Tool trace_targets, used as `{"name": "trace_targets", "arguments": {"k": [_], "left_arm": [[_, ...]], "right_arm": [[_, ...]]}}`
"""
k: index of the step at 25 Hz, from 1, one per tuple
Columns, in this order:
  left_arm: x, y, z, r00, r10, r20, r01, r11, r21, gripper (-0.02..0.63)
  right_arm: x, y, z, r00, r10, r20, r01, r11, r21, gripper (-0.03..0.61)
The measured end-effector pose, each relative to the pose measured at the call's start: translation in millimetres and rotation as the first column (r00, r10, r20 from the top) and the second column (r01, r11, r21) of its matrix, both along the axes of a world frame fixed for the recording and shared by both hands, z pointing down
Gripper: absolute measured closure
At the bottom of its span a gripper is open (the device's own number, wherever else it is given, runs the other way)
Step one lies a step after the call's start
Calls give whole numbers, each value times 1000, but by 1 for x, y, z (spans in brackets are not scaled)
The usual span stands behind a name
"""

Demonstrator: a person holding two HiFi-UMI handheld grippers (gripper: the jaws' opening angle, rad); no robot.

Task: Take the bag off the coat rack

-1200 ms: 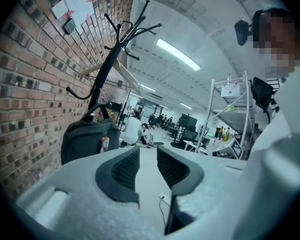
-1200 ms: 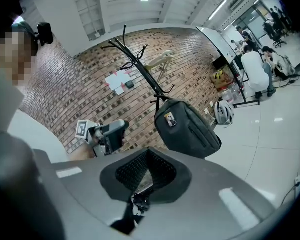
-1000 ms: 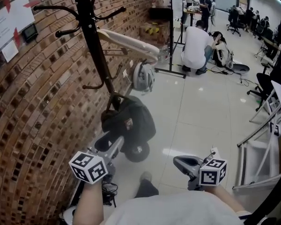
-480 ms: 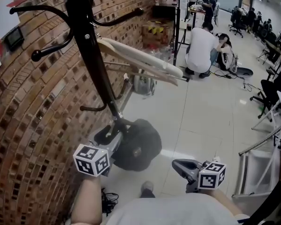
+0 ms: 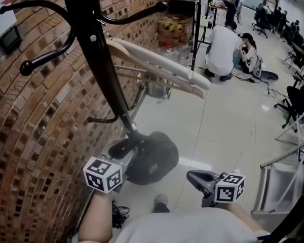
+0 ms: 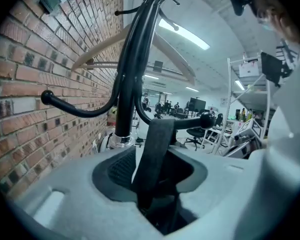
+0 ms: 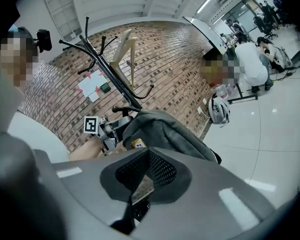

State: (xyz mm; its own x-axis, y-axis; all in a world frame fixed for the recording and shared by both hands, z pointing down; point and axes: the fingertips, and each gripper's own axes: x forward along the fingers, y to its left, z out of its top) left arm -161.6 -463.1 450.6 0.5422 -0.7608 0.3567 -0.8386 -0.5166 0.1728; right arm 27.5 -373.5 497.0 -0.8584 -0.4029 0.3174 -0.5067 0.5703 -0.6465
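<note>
A dark grey bag (image 5: 153, 158) hangs low beside the black coat rack (image 5: 97, 59). Its strap (image 6: 155, 149) runs up over a ball-tipped hook (image 6: 206, 120) of the rack's pole (image 6: 132, 74). My left gripper (image 5: 122, 154) sits at the top of the bag. The strap runs taut down between its jaws, which are closing on it, around my left gripper (image 6: 152, 204). My right gripper (image 5: 191, 175) hovers to the right of the bag, shut and empty. From the right gripper (image 7: 137, 196) I see the bag (image 7: 165, 129) and the left gripper (image 7: 110, 129) ahead.
A wooden hanger (image 5: 157, 67) sticks out from the rack above the bag, with a helmet (image 5: 156, 89) behind it. The brick wall (image 5: 35, 135) is close on the left. Cables (image 5: 119, 211) lie by my feet. People crouch far back (image 5: 224, 47). A white frame (image 5: 289, 186) stands right.
The rack and hanger have come nearer and larger in the head view. The bag sits lower and nearer the pole's foot. Both grippers hold about the same places.
</note>
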Motion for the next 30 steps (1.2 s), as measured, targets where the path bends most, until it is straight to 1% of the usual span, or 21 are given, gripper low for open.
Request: {"name": "trace_targets", "arguments": {"k": [3,4,6,10,14,18,21,23,26,30], "left_arm": [[2,1,0,998,3,71,-4,1000,24,544],[2,2,0,997,-1,80,-1,1000,30,565],[2,2,-1,998,-8,67,6,1000,30,580],[2,2,-3,999,-31,32,30,999,30,589],[0,2,-9,998,-52,-28,53,998,27,589],[-1,5,-15,995,-75,-66,76,997,19,589],[3,7,-25,993,-69,-98,73,997,32,591],[9,11,-34,993,-55,-104,60,997,44,591],[14,19,-45,995,-43,-90,49,997,61,590],[17,31,-54,995,-55,-83,61,995,73,590]], "right_arm": [[-3,0,-1,1000,-9,6,9,1000,4,578],[-3,1,-1,1000,-11,6,11,1000,4,578],[-1,2,0,1000,-9,4,9,1000,1,578],[3,4,4,1000,1,7,-1,1000,-3,578],[6,8,2,1000,7,7,-7,1000,1,578],[10,13,2,1000,14,9,-14,1000,5,578],[12,15,0,1000,17,8,-18,1000,12,578],[14,18,-3,1000,20,10,-20,1000,15,578],[15,21,-8,1000,19,12,-19,1000,23,578],[18,30,-14,1000,11,16,-12,999,38,578]]}}
